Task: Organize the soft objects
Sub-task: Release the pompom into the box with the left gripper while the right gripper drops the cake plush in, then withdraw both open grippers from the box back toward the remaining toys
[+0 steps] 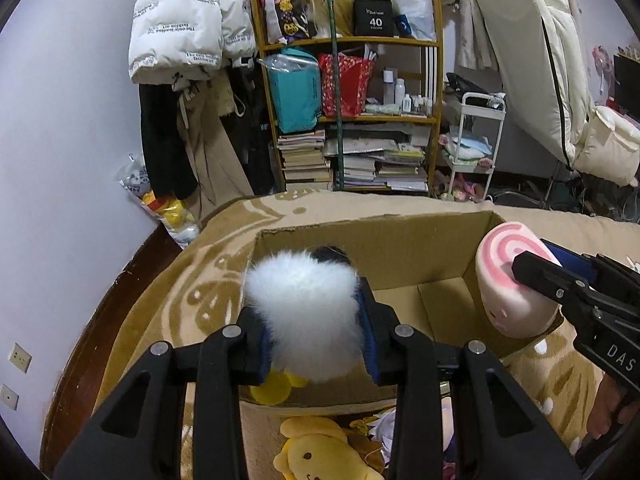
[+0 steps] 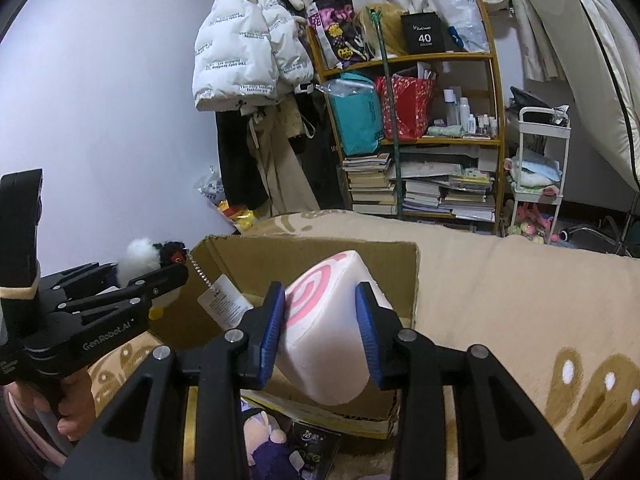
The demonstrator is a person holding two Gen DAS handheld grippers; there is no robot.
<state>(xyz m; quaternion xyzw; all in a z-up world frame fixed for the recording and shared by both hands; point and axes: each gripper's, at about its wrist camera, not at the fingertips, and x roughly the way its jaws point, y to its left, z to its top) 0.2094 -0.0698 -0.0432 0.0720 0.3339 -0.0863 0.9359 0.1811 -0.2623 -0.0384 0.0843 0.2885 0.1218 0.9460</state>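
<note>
while the left hand-held gripper (image 1: 316, 344) hangs over the near wall of an open cardboard box (image 1: 372, 240), its blue pads are clenched on a fluffy white plush (image 1: 304, 312), pressing in from both sides; the toy has a black patch at its far end and a yellow part poking out underneath, close to the box's near rim. from the right wrist view the same plush (image 2: 140, 258) shows a black head with a small red mark, and a bead chain with a white paper tag (image 2: 224, 304) dangles from it toward the box. the right hand-held gripper (image 2: 320, 332) is grasping a white cushion with pink concentric rings (image 2: 328, 344) on its end face, tilted, its pads squeezing the two flanks, and it sits above the near right corner of the box. the box looks bare inside where its floor shows. it rests on a tan blanket with a brown pattern (image 2: 520, 320). just in front of the box, below the grippers, lie a yellow plush bear (image 1: 320, 456) and a purple-and-pink plush (image 2: 268, 440). a bare hand (image 2: 72, 408) grips the left tool's handle. behind the blanket stand a wooden shelf of books and bags (image 1: 352, 120), a white puffer jacket (image 1: 180, 28) hanging on the wall, and a small white cart (image 1: 476, 140).
</note>
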